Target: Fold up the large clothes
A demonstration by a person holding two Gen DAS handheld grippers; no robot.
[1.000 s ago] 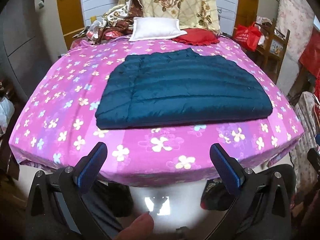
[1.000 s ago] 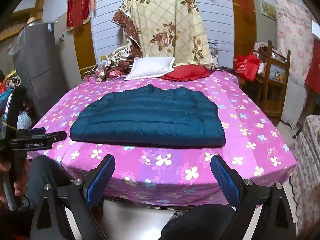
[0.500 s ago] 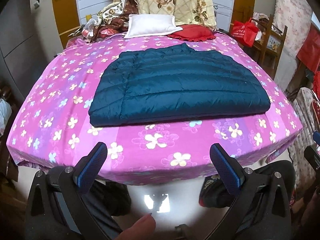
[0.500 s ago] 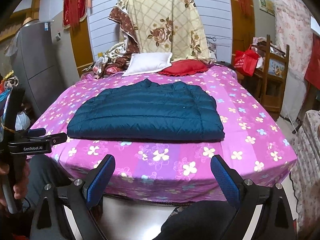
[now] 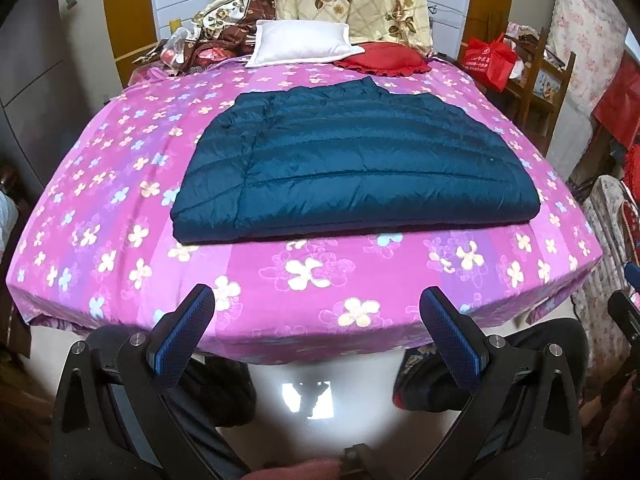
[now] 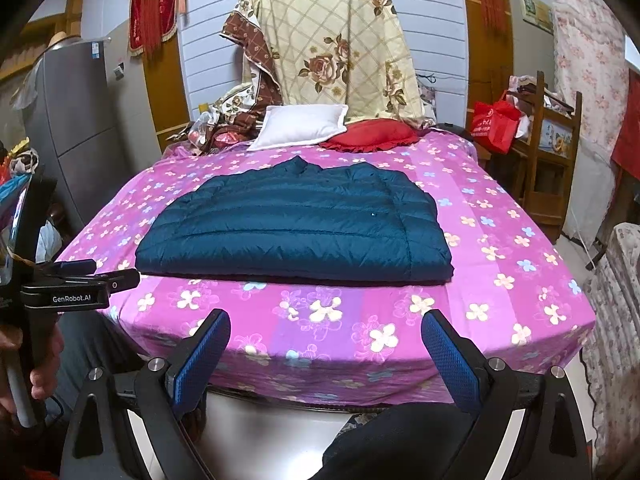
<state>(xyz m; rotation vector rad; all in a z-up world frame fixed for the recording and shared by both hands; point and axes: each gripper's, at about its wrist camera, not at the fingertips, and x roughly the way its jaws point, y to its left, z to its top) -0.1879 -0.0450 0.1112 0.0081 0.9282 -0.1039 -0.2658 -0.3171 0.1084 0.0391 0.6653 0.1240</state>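
Note:
A dark teal quilted down jacket (image 5: 356, 164) lies flat in a folded rectangle on the pink flowered bed (image 5: 312, 280); it also shows in the right wrist view (image 6: 296, 228). My left gripper (image 5: 318, 320) is open and empty, held off the bed's near edge, short of the jacket. My right gripper (image 6: 326, 340) is open and empty, also off the near edge. The left gripper's body (image 6: 64, 292) shows at the left of the right wrist view.
A white pillow (image 6: 300, 126) and a red cushion (image 6: 372, 134) lie at the bed's head under a floral blanket (image 6: 340, 52). A wooden shelf (image 6: 556, 152) with a red bag (image 6: 496, 122) stands at the right. A grey fridge (image 6: 76, 128) stands left.
Both grippers have risen slightly and moved closer to the bed; the jacket looks larger in both views. The jacket has not moved and both grippers stay open.

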